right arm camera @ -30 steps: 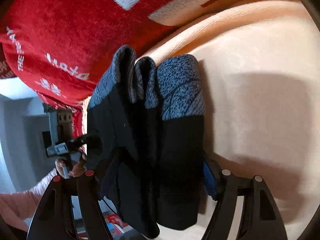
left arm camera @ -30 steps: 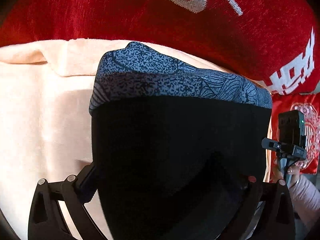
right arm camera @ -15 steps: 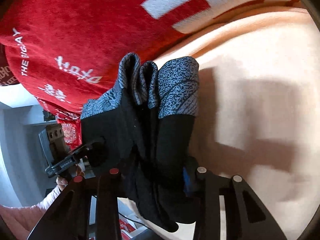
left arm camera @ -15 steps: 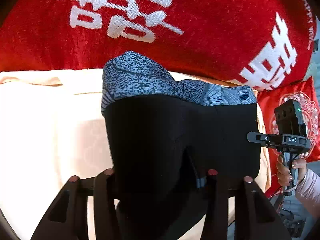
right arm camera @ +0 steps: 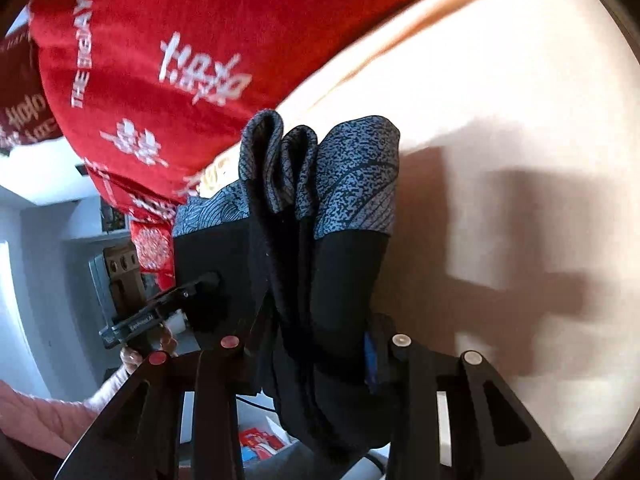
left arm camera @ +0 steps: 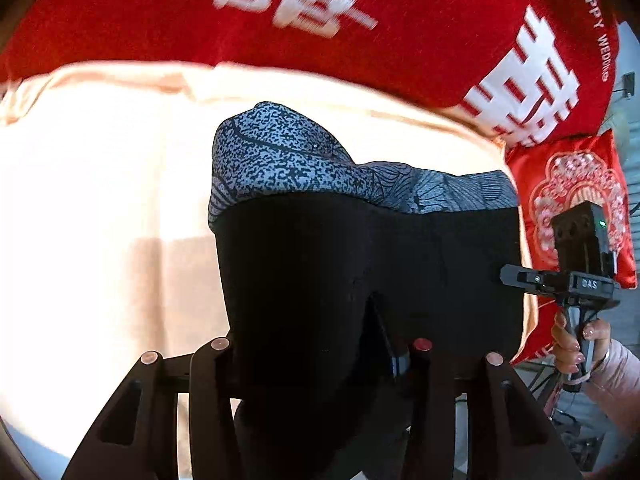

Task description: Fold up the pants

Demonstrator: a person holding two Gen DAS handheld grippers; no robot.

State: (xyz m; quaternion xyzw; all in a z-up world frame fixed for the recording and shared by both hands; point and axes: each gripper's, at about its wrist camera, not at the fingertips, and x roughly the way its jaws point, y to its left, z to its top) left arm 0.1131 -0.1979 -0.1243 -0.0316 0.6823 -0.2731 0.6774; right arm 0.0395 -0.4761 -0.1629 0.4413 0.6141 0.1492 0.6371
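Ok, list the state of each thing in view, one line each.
pants: folded into layers, held up off the peach blanket, patterned waistband on top.
left hand-held gripper: shut on the pants.
right hand-held gripper: shut on the pants' bunched layers.
peach blanket: spread out beneath, catching shadows.
red cushion: lying along the blanket's far edge.

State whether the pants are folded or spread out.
Folded: the pants hang bunched in several layers, patterned band doubled over, between left gripper and right gripper.
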